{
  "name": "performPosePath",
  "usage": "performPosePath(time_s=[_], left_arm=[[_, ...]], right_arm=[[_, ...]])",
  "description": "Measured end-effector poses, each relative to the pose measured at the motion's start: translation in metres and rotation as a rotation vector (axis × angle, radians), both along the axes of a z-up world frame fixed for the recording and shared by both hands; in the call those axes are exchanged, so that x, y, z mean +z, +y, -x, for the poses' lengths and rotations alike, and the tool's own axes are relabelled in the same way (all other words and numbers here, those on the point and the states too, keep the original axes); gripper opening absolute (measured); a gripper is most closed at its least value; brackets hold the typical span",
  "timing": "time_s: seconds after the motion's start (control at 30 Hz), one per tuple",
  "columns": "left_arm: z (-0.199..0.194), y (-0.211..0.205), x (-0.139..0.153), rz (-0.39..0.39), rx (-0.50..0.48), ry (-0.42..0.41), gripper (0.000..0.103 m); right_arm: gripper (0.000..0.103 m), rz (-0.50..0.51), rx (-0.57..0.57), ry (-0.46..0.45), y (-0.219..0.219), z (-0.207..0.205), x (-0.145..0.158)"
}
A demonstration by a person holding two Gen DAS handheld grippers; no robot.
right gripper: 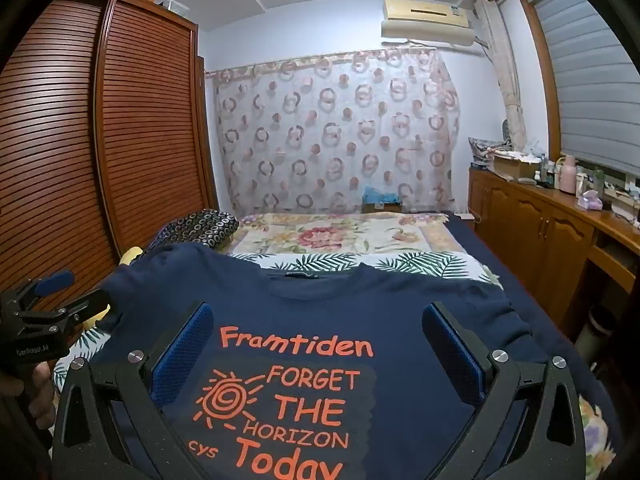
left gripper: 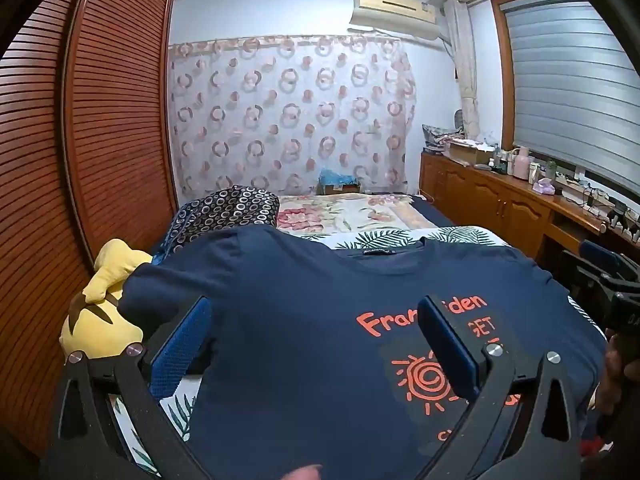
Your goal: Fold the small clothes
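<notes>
Showing: one navy T-shirt (right gripper: pixel 360 320) spread flat, front up, on a bed (right gripper: pixel 440 264), filling the lower half of both frames, neckline toward the far wall.
Print on shirt: orange lettering "Framtiden", "FORGET THE HORIZON", "Today", small "cys"; one spiral sun to the left of the words.
Neck label: present inside the collar, too small to read.
Left gripper (left gripper: pixel 316 320): jaws spread wide above the shirt's left half, nothing between them.
Right gripper (right gripper: pixel 316 324): jaws spread wide above the print, nothing between them.
Gripper marking: white writing on the left gripper's body, lower left of the right wrist view, blurred.
Pads: two blue ones per gripper.
Soft toy (left gripper: pixel 104 308): one, yellow, centre left of the left wrist view, beside the sleeve.
Air conditioner (right gripper: pixel 426 20): one, upper right.
</notes>
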State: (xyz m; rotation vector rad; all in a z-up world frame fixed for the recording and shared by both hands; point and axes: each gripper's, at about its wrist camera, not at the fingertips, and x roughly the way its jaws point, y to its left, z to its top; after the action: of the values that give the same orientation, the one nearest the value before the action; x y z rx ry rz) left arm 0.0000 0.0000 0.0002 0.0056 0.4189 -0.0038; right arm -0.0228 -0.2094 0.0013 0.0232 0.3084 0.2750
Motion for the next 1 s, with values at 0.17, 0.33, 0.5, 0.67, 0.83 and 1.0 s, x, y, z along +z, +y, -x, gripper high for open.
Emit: performPosePath(time_s=[0.17, 0.33, 0.5, 0.67, 0.83, 1.0], left_arm=[[0.001, 0.000, 0.000, 0.009, -0.004, -0.010, 0.103], [0.001, 0.000, 0.000, 0.012, -0.005, -0.011, 0.103], [0.001, 0.000, 0.000, 0.016, -0.009, -0.013, 0.103], [0.002, -0.001, 0.005, 0.015, -0.008, -0.014, 0.103], [0.001, -0.006, 0.012, 0.015, -0.007, -0.017, 0.103], [0.002, -0.004, 0.010, 0.016, -0.008, -0.020, 0.103]], right_arm=[[0.103, 0.004, 0.003, 0.006, 0.001, 0.000, 0.000], [0.103, 0.005, 0.002, 0.002, 0.001, 0.000, 0.001], [0.103, 0.005, 0.002, 0.001, 0.002, -0.002, 0.001], [0.103, 0.005, 0.003, -0.004, 0.001, 0.001, 0.000], [0.103, 0.003, 0.002, -0.009, 0.000, 0.002, 0.000], [0.103, 0.001, 0.000, -0.012, 0.001, 0.001, 0.000]])
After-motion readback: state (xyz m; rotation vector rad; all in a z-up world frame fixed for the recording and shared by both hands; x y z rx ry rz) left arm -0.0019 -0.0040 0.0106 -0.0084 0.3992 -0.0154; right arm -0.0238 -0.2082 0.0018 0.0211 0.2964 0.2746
